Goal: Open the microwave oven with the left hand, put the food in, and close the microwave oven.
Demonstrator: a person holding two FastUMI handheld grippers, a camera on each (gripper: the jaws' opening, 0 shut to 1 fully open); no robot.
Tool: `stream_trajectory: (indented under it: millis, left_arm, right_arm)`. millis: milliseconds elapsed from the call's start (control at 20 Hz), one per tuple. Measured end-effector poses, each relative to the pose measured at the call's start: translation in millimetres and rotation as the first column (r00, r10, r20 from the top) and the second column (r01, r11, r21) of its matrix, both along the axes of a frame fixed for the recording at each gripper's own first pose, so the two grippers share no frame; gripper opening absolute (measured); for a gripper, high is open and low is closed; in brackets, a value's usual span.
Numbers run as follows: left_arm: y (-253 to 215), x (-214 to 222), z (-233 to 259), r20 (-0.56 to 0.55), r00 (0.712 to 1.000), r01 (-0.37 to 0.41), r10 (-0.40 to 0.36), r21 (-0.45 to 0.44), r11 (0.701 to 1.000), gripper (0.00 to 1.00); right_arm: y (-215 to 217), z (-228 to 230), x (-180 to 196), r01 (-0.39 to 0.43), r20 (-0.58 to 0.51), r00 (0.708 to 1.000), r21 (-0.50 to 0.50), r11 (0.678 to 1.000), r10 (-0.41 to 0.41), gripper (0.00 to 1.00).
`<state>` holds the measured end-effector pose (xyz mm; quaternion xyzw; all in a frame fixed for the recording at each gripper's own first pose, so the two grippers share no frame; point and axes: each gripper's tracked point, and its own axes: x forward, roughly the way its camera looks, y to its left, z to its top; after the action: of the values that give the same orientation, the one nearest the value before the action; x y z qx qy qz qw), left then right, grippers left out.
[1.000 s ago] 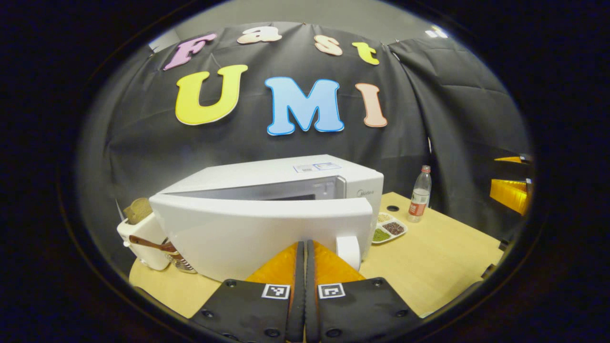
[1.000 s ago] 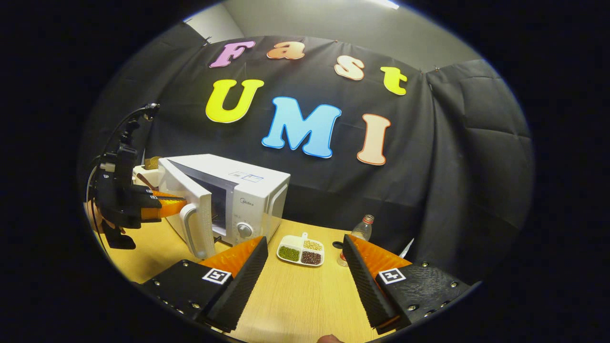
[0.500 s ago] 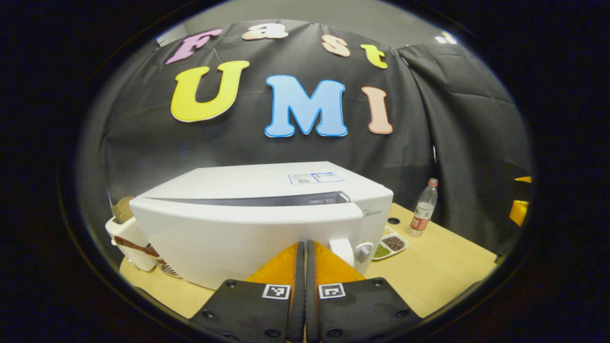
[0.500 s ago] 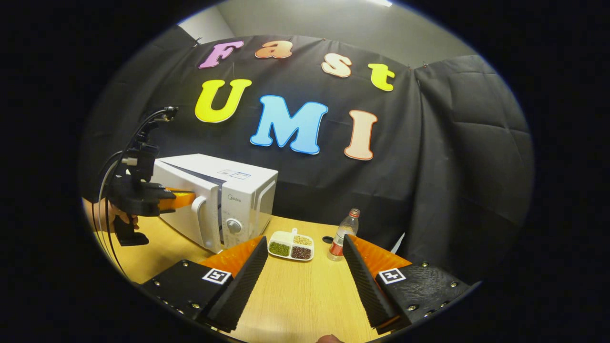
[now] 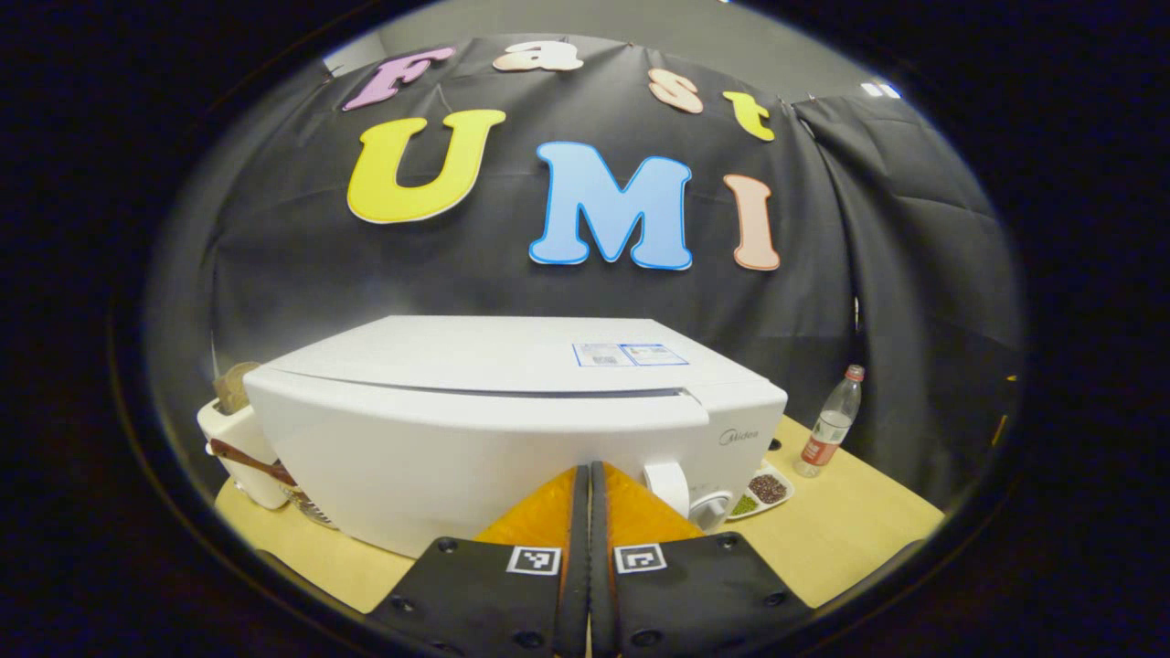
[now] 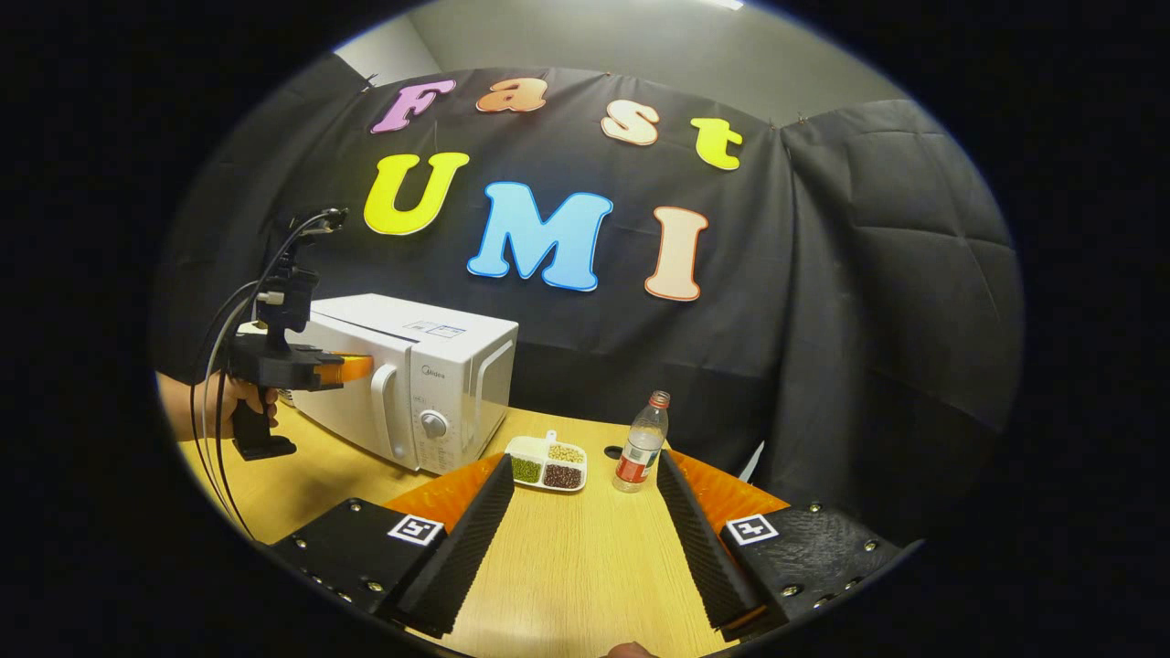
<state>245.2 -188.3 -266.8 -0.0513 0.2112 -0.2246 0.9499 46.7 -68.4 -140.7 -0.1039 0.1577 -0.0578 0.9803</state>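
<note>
The white microwave (image 5: 475,429) stands on the wooden table with its door flush against the body. My left gripper (image 5: 585,471) is shut with nothing between its fingers, and its tips rest against the door front just left of the handle (image 5: 667,484). In the right gripper view the microwave (image 6: 430,366) stands at the left, with the left gripper (image 6: 361,367) at its door and a hand (image 6: 215,407) holding it. A white divided plate of beans (image 6: 547,461) lies on the table beside the microwave. My right gripper (image 6: 585,460) hovers open and empty over the table.
A plastic bottle (image 6: 640,443) with a red label stands right of the plate, near a small hole in the table (image 6: 567,567). A white toaster (image 5: 228,439) with bread sits behind the microwave's left end. Cables hang from the left gripper.
The microwave door has swung from ajar to flush with the body, with my shut left gripper moving forward against it. The right gripper has stayed open and turned slightly.
</note>
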Motion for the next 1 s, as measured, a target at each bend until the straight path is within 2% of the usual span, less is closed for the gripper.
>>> stream_trajectory:
  millis: [150, 200, 250, 450, 750, 900, 1000]
  left_arm:
    - [-2, 8, 1, 0.005, 1.0, -0.014, 0.014, 0.022, 1.0, 0.07]
    - [-2, 7, -2, -0.026, 1.0, -0.014, 0.016, 0.049, 0.999, 0.07]
    - [-3, 10, -2, -0.025, 0.999, -0.024, 0.025, 0.038, 0.999, 0.1]
    - [2, -1, 21, 0.015, 0.998, -0.054, 0.053, 0.024, 0.998, 0.07]
    - [19, -61, 78, 0.136, 0.986, -0.102, 0.094, 0.053, 0.993, 0.07]
    - [35, -96, 106, 0.189, 0.972, -0.157, 0.14, 0.08, 0.984, 0.05]
    - [44, -116, 124, 0.209, 0.963, -0.191, 0.171, 0.082, 0.978, 0.08]
  right_arm:
    - [2, 0, -2, -0.019, 0.0, 1.0, 0.008, 1.0, 0.019, 0.97]
    - [3, -1, -3, -0.027, 0.001, 1.0, 0.006, 1.0, 0.027, 0.97]
    - [3, 2, -4, -0.034, 0.008, 0.999, 0.002, 0.999, 0.034, 0.97]
    - [2, 8, -12, -0.058, 0.029, 0.998, 0.006, 0.998, 0.057, 0.97]
    - [7, 25, -19, -0.146, 0.081, 0.986, 0.025, 0.989, 0.144, 0.97]
    - [11, 28, -21, -0.201, 0.106, 0.975, 0.057, 0.978, 0.194, 0.97]
    - [14, 35, -21, -0.225, 0.123, 0.969, 0.074, 0.972, 0.215, 0.96]
